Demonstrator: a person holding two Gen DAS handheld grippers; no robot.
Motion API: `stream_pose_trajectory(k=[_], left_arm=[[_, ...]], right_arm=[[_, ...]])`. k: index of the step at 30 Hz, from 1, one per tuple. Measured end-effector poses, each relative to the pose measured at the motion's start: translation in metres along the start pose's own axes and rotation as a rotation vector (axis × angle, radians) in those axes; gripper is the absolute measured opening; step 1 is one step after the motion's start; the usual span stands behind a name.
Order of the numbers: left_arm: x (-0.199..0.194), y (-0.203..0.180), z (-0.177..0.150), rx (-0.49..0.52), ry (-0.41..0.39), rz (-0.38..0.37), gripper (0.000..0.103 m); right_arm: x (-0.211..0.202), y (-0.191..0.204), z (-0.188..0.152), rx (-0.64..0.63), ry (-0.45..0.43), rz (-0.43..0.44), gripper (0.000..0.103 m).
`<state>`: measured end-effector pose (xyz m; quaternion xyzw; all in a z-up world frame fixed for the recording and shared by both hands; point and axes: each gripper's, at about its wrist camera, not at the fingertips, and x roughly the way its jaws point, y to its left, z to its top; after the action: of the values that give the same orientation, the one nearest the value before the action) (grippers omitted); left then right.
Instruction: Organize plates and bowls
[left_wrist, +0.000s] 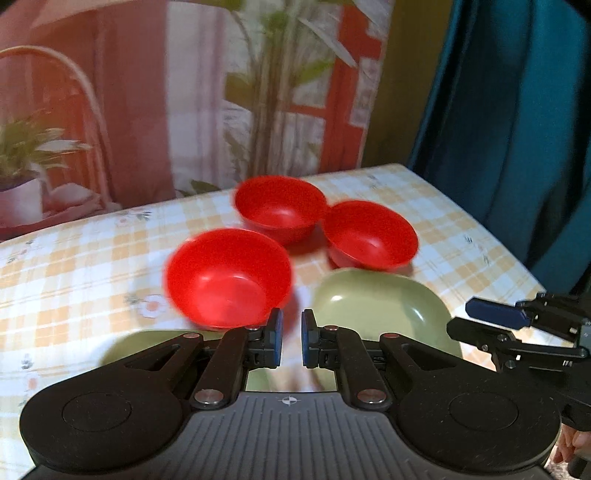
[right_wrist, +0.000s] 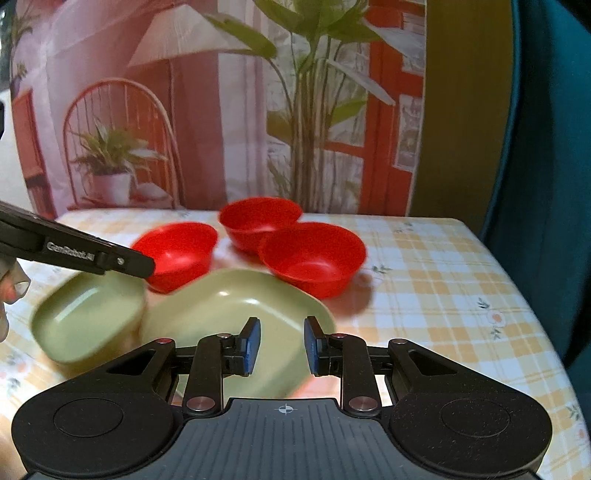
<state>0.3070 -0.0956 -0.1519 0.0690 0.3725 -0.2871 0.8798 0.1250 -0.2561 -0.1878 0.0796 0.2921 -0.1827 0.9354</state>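
Three red bowls stand together on the checked tablecloth: a near left one (left_wrist: 229, 277) (right_wrist: 177, 251), a far one (left_wrist: 280, 206) (right_wrist: 258, 218) and a right one (left_wrist: 369, 236) (right_wrist: 314, 258). In front of them lie two pale green dishes: one (left_wrist: 380, 306) (right_wrist: 236, 306) on the right, the other (left_wrist: 147, 343) (right_wrist: 88, 317) on the left. My left gripper (left_wrist: 291, 339) (right_wrist: 147, 266) is shut, its tip by the near left bowl's rim, and I see nothing in the slit. My right gripper (right_wrist: 282, 343) (left_wrist: 460, 319) hovers open over the right green dish.
The tablecloth (right_wrist: 443, 295) ends at a far edge against a printed backdrop (right_wrist: 221, 110) of plants and a chair. A teal curtain (left_wrist: 517, 147) hangs to the right of the table. A person's fingers (right_wrist: 7, 291) show at the left edge.
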Motion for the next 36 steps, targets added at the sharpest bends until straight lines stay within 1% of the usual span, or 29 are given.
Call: stream_pose_trajectory(k=[5,9,13,16,24,28,36], left_arm=[[-0.022,0.039,0.0,-0.02,-0.005,0.053,0.011],[-0.032,0.068,-0.008,-0.037,0.009,0.112,0.011],[-0.034,0.093,-0.02,-0.063,0.033,0.138,0.011],[-0.032,0.105,-0.029,-0.077,0.049,0.139,0.011],[-0.019,0.117,-0.05,-0.098,0.077,0.107,0.011],[-0.01,0.12,-0.055,-0.109,0.086,0.108,0.011],[-0.008,0.121,-0.056,-0.102,0.067,0.114,0.011]], right_arm=[[0.005,0.028,0.008,-0.021,0.017,0.064,0.024],[0.015,0.054,0.011,-0.03,0.059,0.117,0.024],[0.024,0.08,0.011,-0.028,0.095,0.146,0.024],[0.029,0.097,0.009,-0.037,0.116,0.156,0.025],[0.045,0.123,0.004,-0.046,0.175,0.165,0.025],[0.055,0.127,0.001,-0.044,0.198,0.165,0.025],[0.067,0.127,0.0,-0.029,0.224,0.166,0.025]])
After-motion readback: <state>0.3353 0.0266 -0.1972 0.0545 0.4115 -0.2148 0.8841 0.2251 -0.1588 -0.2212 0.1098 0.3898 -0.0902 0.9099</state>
